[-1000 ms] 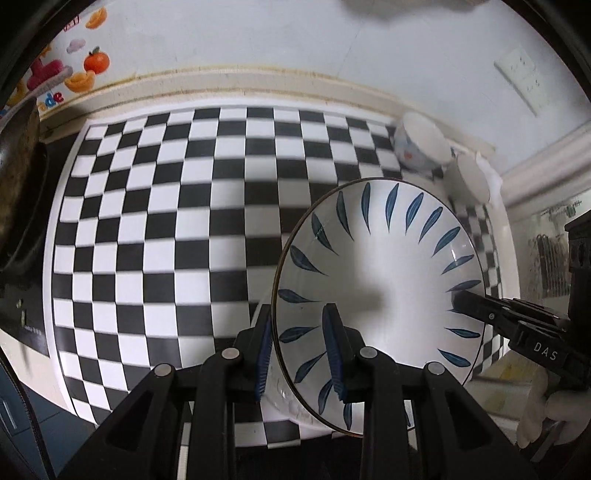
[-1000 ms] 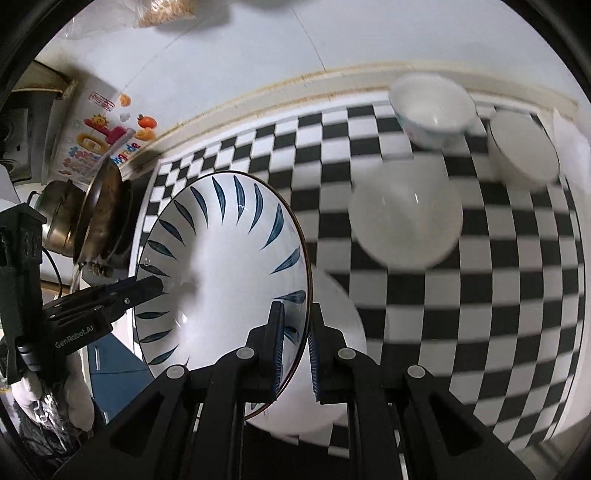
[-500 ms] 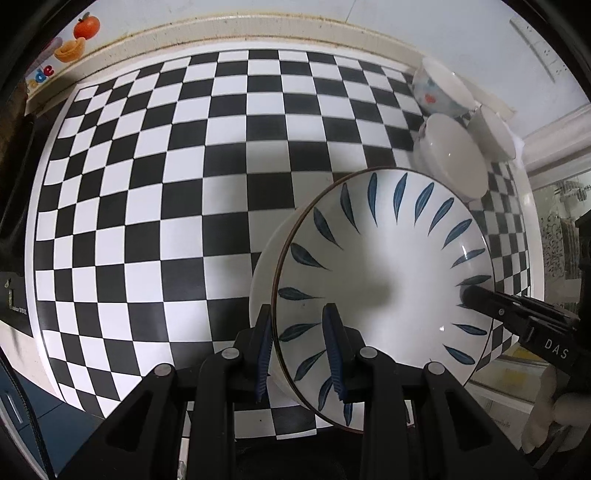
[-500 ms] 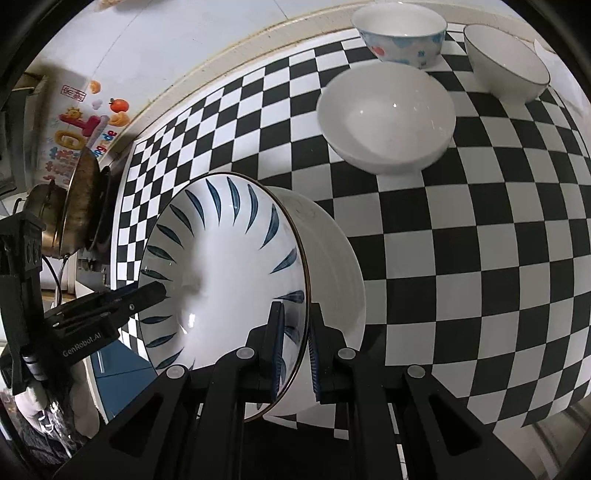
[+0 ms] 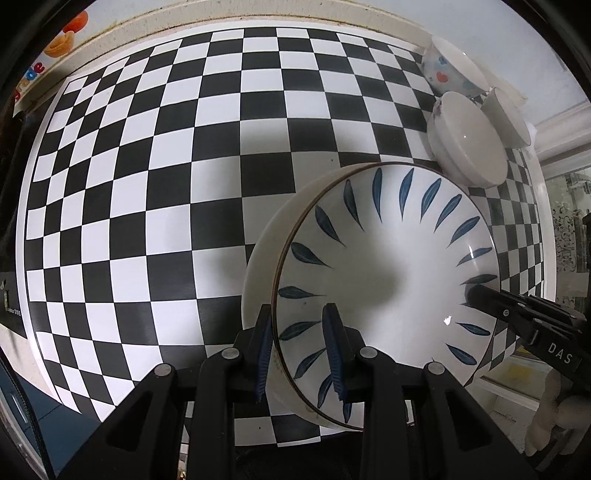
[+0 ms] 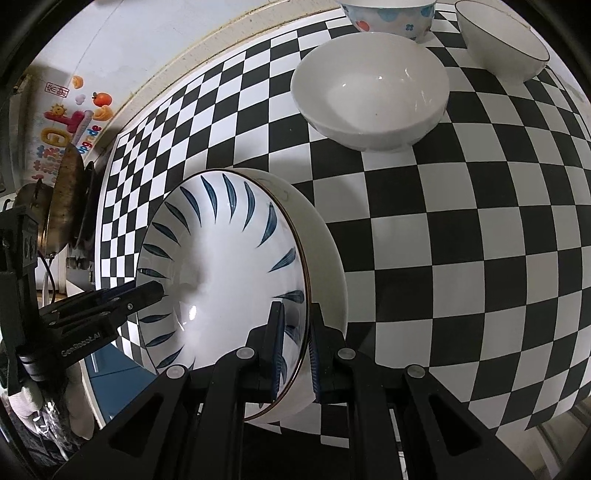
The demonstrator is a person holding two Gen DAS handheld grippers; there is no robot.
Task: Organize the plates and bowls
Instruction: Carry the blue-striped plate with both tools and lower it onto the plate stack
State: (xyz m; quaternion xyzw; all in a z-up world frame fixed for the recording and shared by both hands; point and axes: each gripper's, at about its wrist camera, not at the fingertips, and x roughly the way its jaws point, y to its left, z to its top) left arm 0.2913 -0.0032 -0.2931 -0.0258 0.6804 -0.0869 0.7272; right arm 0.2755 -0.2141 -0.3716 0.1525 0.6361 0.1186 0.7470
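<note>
A large white bowl with blue leaf marks (image 5: 391, 280) is held by both grippers at opposite rims, low over the checkered table. My left gripper (image 5: 297, 325) is shut on its near rim in the left wrist view. My right gripper (image 6: 295, 321) is shut on the other rim; the bowl also shows in the right wrist view (image 6: 221, 273). The right gripper's fingers (image 5: 491, 299) appear at the bowl's right edge, the left gripper's fingers (image 6: 144, 291) at its left edge. A plain white bowl (image 6: 369, 92) stands beyond it.
A flower-patterned bowl (image 6: 388, 14) and a dark-rimmed white bowl (image 6: 502, 40) stand at the back by the wall, also in the left wrist view (image 5: 454, 70). The checkered table (image 5: 147, 184) stretches left. A pan (image 6: 66, 195) sits off the table's left end.
Both grippers have carried the blue-leaf bowl downward and forward toward the table; the tabletop and the three bowls at the back look closer and larger.
</note>
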